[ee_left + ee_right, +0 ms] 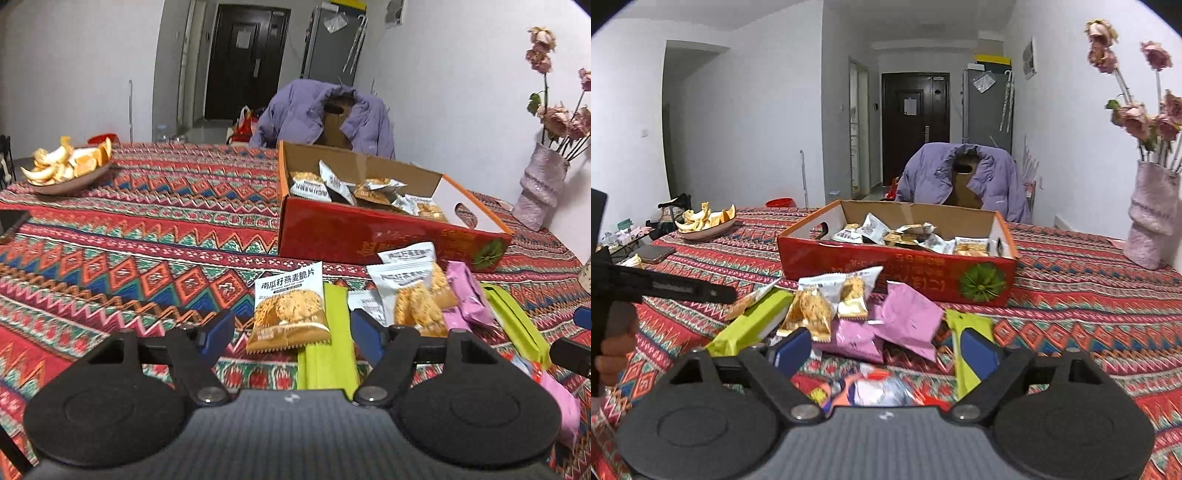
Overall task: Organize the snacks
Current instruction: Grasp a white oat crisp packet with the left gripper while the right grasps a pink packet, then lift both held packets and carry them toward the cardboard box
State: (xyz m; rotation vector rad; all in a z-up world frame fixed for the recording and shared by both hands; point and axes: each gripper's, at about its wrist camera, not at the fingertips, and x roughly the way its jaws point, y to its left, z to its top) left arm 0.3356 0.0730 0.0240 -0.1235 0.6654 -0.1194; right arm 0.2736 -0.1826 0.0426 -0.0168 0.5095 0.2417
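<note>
Snack packets are lying in a loose pile on the patterned tablecloth [129, 236], directly ahead of both grippers. An oat crisp packet [287, 308] is sitting between the spread fingers of the left gripper [291, 334], overlapping a green wrapper [328, 354] that is running back under the gripper body. Nothing is being held: the left gripper's jaws are standing wide apart. Further to its right, two more oat crisp packets [410, 291] and a pink packet [467, 295] are lying just beside one another.

The right gripper [886, 350] is likewise standing open and empty, hovering over pink packets [905, 321]. Its right finger is overlapping a second green wrapper [964, 373]. A colourful packet [882, 387] is showing just under its body, blurred.

Beyond the pile, touching or nearly touching its far edge, a red cardboard box [849, 266] is standing open with more oat crisp packets inside [908, 236].

Farther off, a plate of orange peel [703, 221] is sitting ahead to the left, a vase of dried flowers [1152, 221] ahead to the right.
</note>
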